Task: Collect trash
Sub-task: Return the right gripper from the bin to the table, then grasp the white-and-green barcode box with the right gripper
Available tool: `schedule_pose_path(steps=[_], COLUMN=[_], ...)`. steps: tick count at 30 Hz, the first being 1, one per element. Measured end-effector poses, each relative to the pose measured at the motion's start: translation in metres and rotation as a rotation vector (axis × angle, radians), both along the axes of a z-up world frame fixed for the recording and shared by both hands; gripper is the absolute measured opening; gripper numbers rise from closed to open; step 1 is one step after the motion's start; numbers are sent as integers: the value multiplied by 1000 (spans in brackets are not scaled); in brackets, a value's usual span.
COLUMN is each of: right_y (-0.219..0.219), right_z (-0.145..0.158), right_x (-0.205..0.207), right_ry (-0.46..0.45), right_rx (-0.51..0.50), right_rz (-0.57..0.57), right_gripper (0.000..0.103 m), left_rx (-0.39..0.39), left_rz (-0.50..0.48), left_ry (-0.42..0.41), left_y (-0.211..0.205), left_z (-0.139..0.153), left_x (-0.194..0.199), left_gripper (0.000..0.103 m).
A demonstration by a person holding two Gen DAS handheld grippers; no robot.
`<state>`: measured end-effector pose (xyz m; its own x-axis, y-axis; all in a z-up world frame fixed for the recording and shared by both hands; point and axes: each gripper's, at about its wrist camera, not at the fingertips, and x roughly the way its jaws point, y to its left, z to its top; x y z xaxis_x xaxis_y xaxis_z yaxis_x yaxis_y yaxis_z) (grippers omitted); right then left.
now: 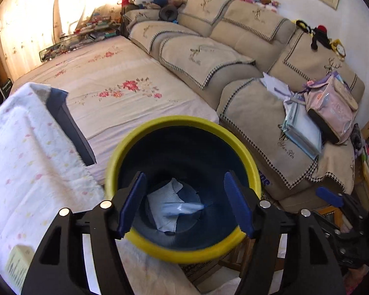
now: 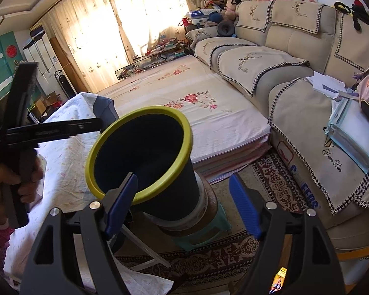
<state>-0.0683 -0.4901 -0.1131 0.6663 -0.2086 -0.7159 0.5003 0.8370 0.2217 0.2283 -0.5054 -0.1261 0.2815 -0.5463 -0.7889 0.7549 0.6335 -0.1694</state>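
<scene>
Dark navy trash bin (image 1: pixel 184 162) with a yellow-green rim, round, tapering narrower toward the bottom. Left wrist view looks straight down into it: crumpled white paper towel (image 1: pixel 164 204) lies on the bin floor, with a blurred pale-blue wrapper-like piece (image 1: pixel 184 207) over it; cannot tell if that piece has landed. Left claw (image 1: pixel 185 202) sits directly above the bin mouth, blue pads spread wide, nothing between them. Right wrist view shows the bin (image 2: pixel 145 162) from the side, perched on a cylindrical can atop a teal stool (image 2: pixel 204 233) on the patterned rug (image 2: pixel 265 179), just beside the edge of a worktop (image 2: pixel 61 162) covered in white floral cloth. Right claw (image 2: pixel 183 206) open too, empty, near the bin rim, left pad in front of the rim; contact unclear. A hand (image 2: pixel 9 179) grips the left tool's handle at left edge. Beige sofa (image 2: pixel 295 49) and floral mattress (image 2: pixel 184 108) behind.
</scene>
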Motion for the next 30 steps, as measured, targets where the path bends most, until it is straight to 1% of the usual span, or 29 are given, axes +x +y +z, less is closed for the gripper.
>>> schedule_pose_path(steps=[2, 3, 5, 6, 10, 13, 14, 17, 19, 20, 24, 28, 30], right_y=[5, 9, 18, 23, 54, 85, 98, 139, 163, 178, 224, 252, 257], right_z=[-1, -1, -1, -1, 1, 6, 8, 15, 17, 19, 20, 8, -1], right_x=[4, 7, 14, 17, 37, 57, 64, 88, 100, 107, 131, 153, 161], right_ry=[1, 3, 11, 15, 26, 30, 28, 20, 17, 13, -5, 33, 61], right_rx=[1, 1, -1, -3, -12, -21, -24, -31, -39, -46, -77, -116, -125], right_rz=[19, 30, 59, 76, 169, 256, 294, 411, 476, 512, 612, 639, 634], right_gripper=[74, 74, 75, 75, 76, 76, 76, 76, 77, 78, 93, 95, 95], left_rx=[-31, -43, -73, -84, -126, -142, -134, -81, -63, -63, -92, -118, -129], left_rz=[16, 30, 63, 73, 158, 259, 301, 422, 488, 513, 597, 636, 643], left_ry=[-22, -39, -81, -95, -166, -223, -248, -318, -334, -331, -306, -281, -274], left_y=[33, 47, 82, 97, 178, 245, 267, 317, 349, 363, 414, 443, 450], left_z=[16, 25, 45, 53, 84, 100, 102, 105, 105, 104, 97, 88, 81], left_x=[-11, -16, -32, -38, -69, -91, -99, -114, -120, -123, -130, -132, -134], left_gripper=[81, 83, 92, 93, 98, 98, 98, 98, 98, 98, 98, 98, 98])
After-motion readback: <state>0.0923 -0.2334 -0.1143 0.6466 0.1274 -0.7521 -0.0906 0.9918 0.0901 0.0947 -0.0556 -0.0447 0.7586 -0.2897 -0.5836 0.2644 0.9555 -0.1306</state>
